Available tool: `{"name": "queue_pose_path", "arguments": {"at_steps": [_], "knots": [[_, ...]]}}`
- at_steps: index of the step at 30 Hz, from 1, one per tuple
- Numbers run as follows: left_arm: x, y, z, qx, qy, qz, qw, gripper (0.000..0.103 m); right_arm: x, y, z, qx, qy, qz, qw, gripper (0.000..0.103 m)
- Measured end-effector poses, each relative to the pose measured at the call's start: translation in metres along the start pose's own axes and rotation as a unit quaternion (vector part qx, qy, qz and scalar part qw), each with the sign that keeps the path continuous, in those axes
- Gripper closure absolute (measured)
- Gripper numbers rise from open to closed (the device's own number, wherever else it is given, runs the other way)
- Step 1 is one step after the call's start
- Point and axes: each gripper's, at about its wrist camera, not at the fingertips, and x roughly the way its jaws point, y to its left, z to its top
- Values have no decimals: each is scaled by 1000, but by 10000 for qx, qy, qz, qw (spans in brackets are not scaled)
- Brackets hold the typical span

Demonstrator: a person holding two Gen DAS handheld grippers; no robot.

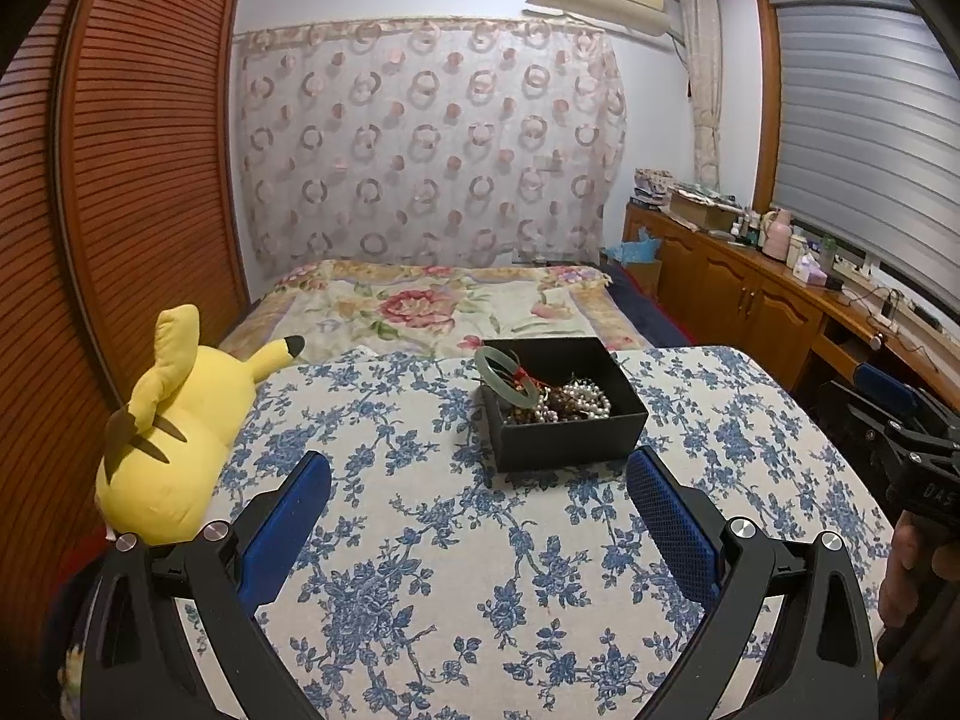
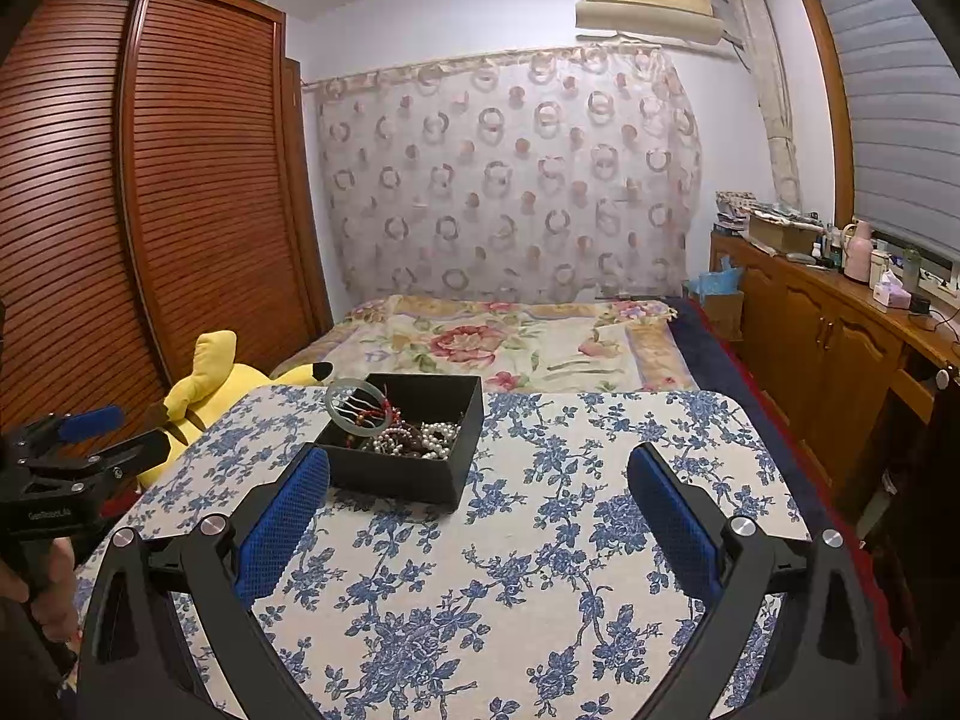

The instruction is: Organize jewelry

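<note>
A black open box [image 1: 570, 444] stands on the table with the blue floral cloth [image 1: 420, 570]. In it lie a pale green bangle [image 1: 510, 373] with a red cord, leaning on the box's left rim, and a heap of pearl and brown bead strands [image 1: 570, 405]. My left gripper [image 1: 480, 480] is open and empty, just short of the box. My right gripper [image 2: 480, 474] is open and empty, with the box [image 2: 396, 474] ahead to its left, holding the bangle [image 2: 358, 408] and beads [image 2: 420, 441]. Each gripper shows at the edge of the other's view.
A yellow plush toy [image 1: 174, 426] lies at the table's left edge. Behind the table is a bed with a floral cover [image 1: 432, 306]. A slatted wooden wardrobe [image 1: 120, 180] stands on the left, and a wooden cabinet [image 1: 750, 282] with clutter on the right.
</note>
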Motion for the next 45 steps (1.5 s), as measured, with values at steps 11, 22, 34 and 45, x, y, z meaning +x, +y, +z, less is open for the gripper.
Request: {"name": "queue_pose_path", "arguments": {"at_steps": [11,22,34,45], "knots": [[-3,-6,0,2,-33,-36,10000,8,-1,0,1,3,3,10,10000,3],[-2,-8,1,-9,-33,-40,10000,8,-1,1,1,21,3,6,10000,3],[-3,-7,-1,-21,-61,-59,10000,8,-2,2,1,6,-9,-18,10000,3],[-4,-5,2,-11,-91,-44,9999,8,-3,1,1,13,-15,-17,10000,3]]}}
